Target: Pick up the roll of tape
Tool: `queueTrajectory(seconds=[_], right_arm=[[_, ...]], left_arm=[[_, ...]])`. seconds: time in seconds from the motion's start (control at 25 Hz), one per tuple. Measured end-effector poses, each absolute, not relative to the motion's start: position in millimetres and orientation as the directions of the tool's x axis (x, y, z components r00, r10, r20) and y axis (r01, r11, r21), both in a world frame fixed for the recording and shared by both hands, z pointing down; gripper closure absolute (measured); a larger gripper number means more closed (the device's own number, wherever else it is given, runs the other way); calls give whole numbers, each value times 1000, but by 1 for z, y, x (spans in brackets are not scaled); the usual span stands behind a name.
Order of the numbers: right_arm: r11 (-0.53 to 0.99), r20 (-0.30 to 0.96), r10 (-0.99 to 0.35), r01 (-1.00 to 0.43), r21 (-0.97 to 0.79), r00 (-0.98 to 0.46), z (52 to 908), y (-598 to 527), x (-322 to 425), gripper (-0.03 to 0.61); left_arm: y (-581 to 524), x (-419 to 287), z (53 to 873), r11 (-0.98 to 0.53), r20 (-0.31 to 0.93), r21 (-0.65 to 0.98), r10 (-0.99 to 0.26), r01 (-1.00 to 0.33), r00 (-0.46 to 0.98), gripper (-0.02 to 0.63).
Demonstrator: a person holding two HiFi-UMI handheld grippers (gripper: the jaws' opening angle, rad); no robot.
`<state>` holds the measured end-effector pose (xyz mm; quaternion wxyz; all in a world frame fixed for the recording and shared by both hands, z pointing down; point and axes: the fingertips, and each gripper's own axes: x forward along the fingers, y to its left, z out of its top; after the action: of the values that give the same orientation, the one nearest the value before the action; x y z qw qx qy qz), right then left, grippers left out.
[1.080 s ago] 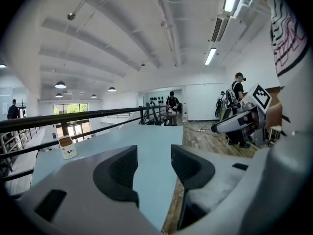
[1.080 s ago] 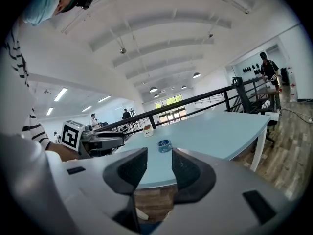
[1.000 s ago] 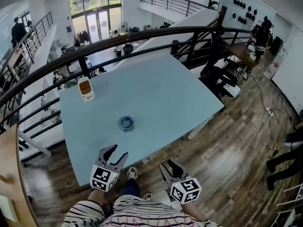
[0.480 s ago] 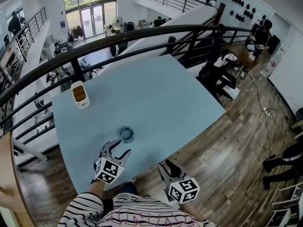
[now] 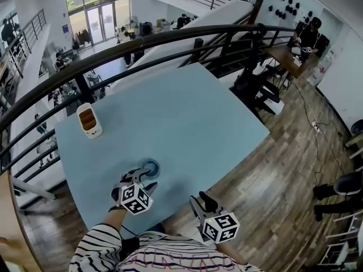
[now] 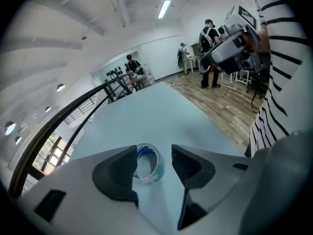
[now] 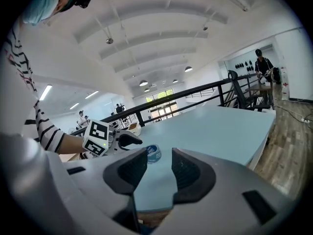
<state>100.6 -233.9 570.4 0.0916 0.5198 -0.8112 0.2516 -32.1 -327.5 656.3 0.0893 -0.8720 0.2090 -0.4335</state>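
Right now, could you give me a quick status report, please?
Left gripper open, at tape roll, no grip yet. Right gripper open, empty. Nothing blocking.

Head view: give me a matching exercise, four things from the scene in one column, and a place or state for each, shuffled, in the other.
Column one
1. roll of tape
2. left gripper
3. right gripper
4. white container

Column two
A. jaws apart and empty, held off the near edge of the table
B. lying flat on the table, near the person's side
C. standing upright near the table's far left corner
D. jaws apart, right at the tape but not shut on it

Pairs: 1-B, 2-D, 3-A, 4-C
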Motion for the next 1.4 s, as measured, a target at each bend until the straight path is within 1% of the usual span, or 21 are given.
queueTrajectory(seconds=[0.28,0.4,0.52,0.96,1.04,1.12,1.24,1.4], right_arm=[[312,430,-796,-898,-310,-425,574,-242,104,430],[302,436,-797,-901,-312,-418,575,-244,104,430],[292,440,-798,-903,-315,-411,576,-241,106,430],[260,451,-805,-912,-317,-386,579,-234,116,430],[256,450,-807,-913,-318,-382,580,-233,119,430],[255,447,-809,-913,-319,-382,579,-232,120,430],[256,445,-809,-912,-322,-384,578,-229,119,430],[254,439,-813,-912,-322,-381,577,-225,122,430]], left_arm=[[-337,-28,700,-954,857,-294,-288,-54,427,414],[-337,-26,713,-964,887,-266,-237,19,395,414],[-336,-24,724,-963,908,-258,-215,75,361,414],[-333,-32,749,-968,964,-175,-131,181,230,414],[-330,-31,751,-967,971,-155,-112,203,209,453],[-328,-31,753,-968,976,-140,-99,210,192,474],[-327,-32,753,-972,982,-118,-83,205,169,485],[-323,-31,754,-963,987,-109,-76,245,139,520]])
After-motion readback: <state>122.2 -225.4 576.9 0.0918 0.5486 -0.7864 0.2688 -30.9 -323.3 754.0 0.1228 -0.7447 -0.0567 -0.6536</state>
